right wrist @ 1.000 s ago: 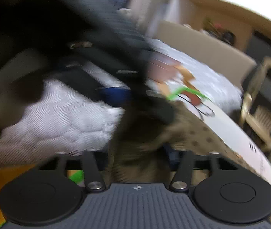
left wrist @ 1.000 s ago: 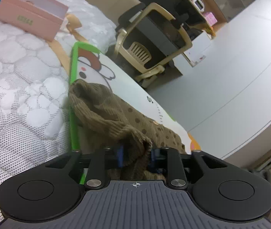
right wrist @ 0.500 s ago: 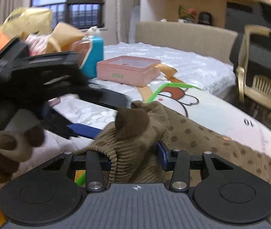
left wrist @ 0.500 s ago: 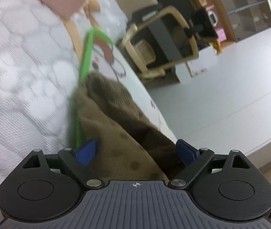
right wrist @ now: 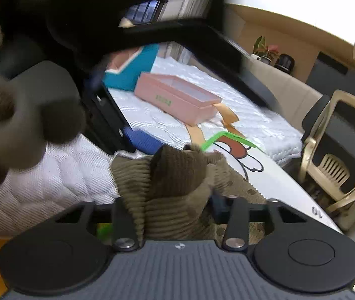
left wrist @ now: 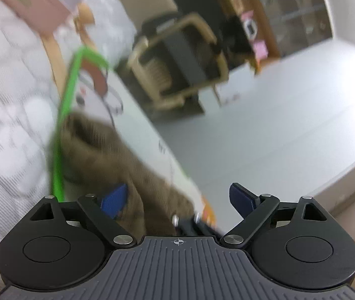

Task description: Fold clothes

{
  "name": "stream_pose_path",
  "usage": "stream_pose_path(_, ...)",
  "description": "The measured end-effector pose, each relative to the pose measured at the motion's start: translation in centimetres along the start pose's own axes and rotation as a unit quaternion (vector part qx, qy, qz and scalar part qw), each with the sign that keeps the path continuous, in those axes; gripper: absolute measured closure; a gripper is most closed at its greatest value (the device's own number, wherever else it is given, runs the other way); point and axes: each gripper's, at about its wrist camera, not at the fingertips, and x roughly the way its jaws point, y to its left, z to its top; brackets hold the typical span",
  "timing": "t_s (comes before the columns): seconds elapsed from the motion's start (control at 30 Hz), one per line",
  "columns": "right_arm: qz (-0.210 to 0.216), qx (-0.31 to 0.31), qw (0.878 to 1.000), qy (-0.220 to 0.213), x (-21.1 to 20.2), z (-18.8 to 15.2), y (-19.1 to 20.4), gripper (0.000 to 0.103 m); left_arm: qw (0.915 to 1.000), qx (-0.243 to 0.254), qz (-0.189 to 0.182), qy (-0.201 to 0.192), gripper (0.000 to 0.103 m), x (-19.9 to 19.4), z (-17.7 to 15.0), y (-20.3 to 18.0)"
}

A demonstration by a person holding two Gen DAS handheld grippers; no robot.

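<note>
On the bed (right wrist: 59,175), the brown garment (right wrist: 175,192) was gripped by the right gripper (right wrist: 177,205), jaws clamped on bunched ribbed cloth. The left gripper (left wrist: 177,200) was spread wide, apparently holding nothing; its view was blurred.

blurred: chair (left wrist: 177,60) | hidden: right gripper (right wrist: 175,200) pads, under garment (right wrist: 172,190)

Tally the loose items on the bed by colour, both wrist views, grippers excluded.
Brown: 1, the dotted garment
Pink: 1, the open box
Teal: 1, the box behind the pink one
Total: 3
</note>
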Motion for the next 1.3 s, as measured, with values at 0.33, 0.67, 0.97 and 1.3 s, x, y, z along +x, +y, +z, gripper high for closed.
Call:
stream_pose_path(0.33,0.002,0.056,0.998,-0.028,-2.2,-0.5,-2.1,0.079,0.9955,-0.086,0.036,0.018,0.005,-0.1,-0.5,4.1)
stream_pose_path(0.67,-0.011,0.114,0.989,-0.093,-8.3,-1.4,-5.2,0.083,0.9994,0.019,0.02,0.019,0.004,7.0,-0.3,-6.8)
stream_pose_path(0.97,-0.126,0.337,0.93,-0.068,-17.9,-11.6,-17.3,0.081,0.9754,0.183,-0.069,0.101,0.003,14.0,-5.8,-20.1)
stream_pose_path(1.3,-0.101,0.451,0.885,0.054,-13.0,-20.0,-21.8,0.074,0.9417,0.257,0.147,0.16,0.002,16.2,-11.3,-14.2)
